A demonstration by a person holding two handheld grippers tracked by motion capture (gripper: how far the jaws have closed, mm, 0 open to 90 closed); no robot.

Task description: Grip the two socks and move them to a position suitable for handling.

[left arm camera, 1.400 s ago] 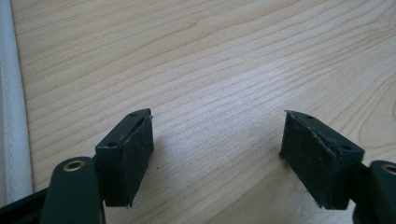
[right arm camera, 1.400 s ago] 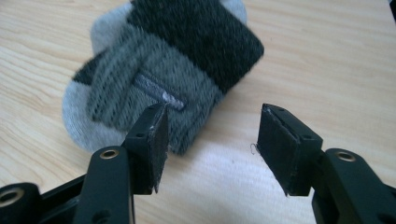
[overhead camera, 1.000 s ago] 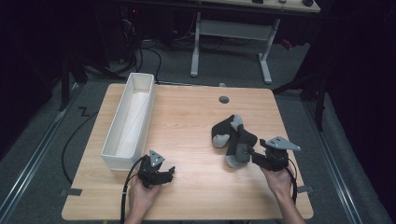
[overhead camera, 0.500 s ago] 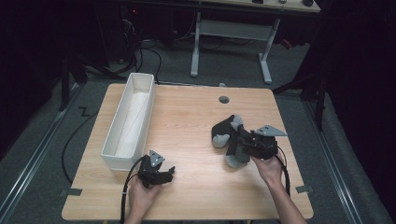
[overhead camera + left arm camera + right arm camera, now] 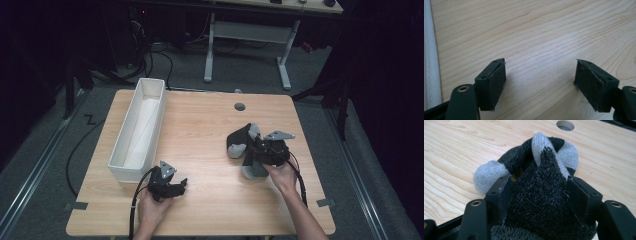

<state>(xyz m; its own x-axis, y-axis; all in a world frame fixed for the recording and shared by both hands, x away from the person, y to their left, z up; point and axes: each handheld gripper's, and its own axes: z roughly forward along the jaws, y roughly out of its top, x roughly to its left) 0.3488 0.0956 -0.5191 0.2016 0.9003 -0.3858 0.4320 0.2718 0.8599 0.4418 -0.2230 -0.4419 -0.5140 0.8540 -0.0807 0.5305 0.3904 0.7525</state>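
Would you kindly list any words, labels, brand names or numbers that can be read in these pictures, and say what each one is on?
None can be read: the socks, the white bin, the table and both grippers, left gripper and right gripper, carry no legible writing.

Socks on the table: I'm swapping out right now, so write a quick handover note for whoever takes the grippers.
Right gripper: jaws on either side of the dark knit sock, closed against it.
Left gripper: open, holding nothing, low over bare wood near the white bin.
Socks: bunched in a black-and-grey pile right of centre on the table.
Done: one sock gripped.
Left: probably lifting the socks into the bin, which looks empty.
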